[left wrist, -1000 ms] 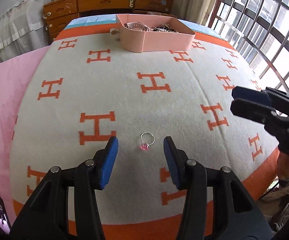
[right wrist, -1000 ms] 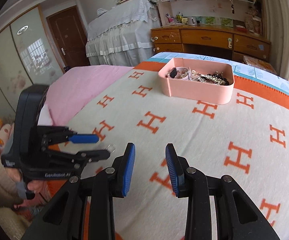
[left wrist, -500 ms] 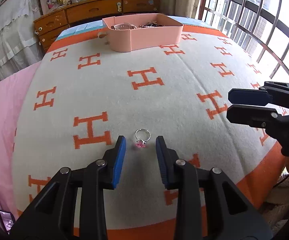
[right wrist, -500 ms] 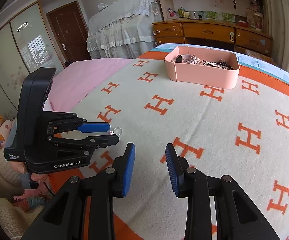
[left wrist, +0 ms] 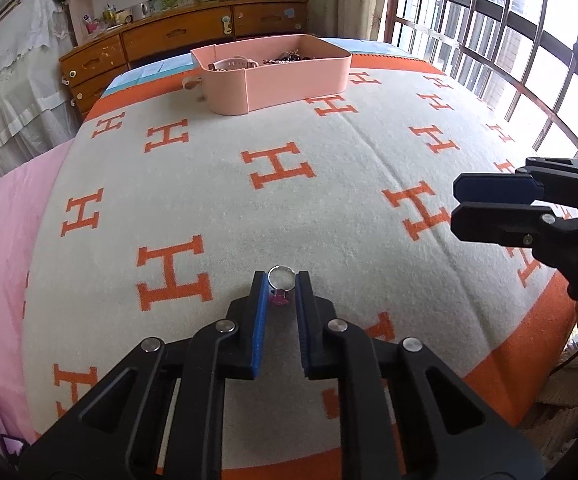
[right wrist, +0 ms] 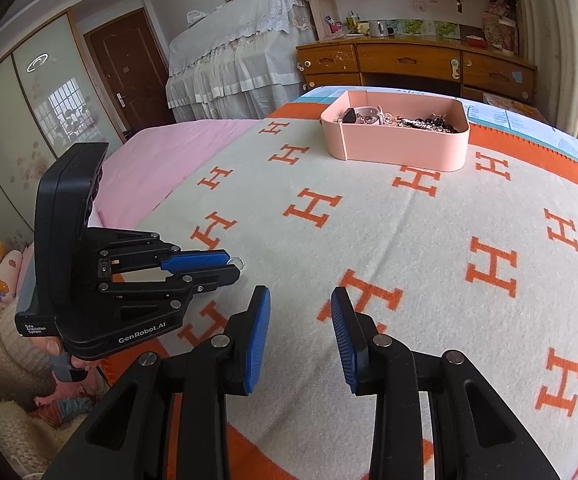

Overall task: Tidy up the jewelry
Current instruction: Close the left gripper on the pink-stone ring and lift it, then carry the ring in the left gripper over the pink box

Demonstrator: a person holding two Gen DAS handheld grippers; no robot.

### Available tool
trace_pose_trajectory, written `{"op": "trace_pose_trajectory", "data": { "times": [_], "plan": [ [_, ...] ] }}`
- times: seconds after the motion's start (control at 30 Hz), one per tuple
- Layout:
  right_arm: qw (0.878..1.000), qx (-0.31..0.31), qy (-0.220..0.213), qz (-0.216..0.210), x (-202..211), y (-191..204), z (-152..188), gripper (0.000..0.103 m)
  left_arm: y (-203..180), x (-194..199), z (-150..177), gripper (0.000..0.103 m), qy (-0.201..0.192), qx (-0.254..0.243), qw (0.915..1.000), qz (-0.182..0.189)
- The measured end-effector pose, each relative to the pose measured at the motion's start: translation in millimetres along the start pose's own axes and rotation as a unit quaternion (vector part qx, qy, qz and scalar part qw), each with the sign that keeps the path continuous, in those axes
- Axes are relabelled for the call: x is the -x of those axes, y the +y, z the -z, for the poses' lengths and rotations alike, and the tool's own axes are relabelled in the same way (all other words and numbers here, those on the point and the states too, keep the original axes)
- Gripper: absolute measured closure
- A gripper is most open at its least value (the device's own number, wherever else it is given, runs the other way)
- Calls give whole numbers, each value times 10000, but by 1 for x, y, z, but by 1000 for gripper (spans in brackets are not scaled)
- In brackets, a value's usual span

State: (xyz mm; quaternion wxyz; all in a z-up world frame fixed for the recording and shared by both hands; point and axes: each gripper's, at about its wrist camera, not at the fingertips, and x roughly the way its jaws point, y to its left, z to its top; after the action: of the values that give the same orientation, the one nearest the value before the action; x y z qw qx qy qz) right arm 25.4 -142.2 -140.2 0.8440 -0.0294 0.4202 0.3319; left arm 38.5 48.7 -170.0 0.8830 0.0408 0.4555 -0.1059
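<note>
A silver ring with a pink stone [left wrist: 281,283] sits between the blue pads of my left gripper [left wrist: 280,283], which has closed on it just above the blanket. From the right wrist view the ring [right wrist: 236,263] pokes out at the left gripper's tips [right wrist: 231,266]. My right gripper [right wrist: 300,308] is open and empty, low over the blanket; it also shows at the right of the left wrist view [left wrist: 459,205]. The pink jewelry box [left wrist: 277,76] stands at the far end of the bed, holding a watch and several dark pieces; it shows in the right wrist view too [right wrist: 399,136].
The bed is covered by a cream blanket with orange H marks [left wrist: 329,184] and a pink sheet [left wrist: 1,240] on the left. A wooden dresser [right wrist: 417,64] stands beyond the bed. Barred windows [left wrist: 509,40] line the right side.
My left gripper has closed from wide open onto the ring and tilted up, showing more of the room. The right gripper stayed open and shifted little.
</note>
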Motion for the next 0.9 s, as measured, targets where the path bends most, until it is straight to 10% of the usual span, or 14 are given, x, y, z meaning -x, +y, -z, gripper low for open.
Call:
{"op": "trace_pose_trajectory", "data": {
  "times": [0.9],
  "plan": [
    [9949,158,-986,136,90,0,-54,71,-10,95,-60,97,-1185,-81,9929,5]
  ]
}}
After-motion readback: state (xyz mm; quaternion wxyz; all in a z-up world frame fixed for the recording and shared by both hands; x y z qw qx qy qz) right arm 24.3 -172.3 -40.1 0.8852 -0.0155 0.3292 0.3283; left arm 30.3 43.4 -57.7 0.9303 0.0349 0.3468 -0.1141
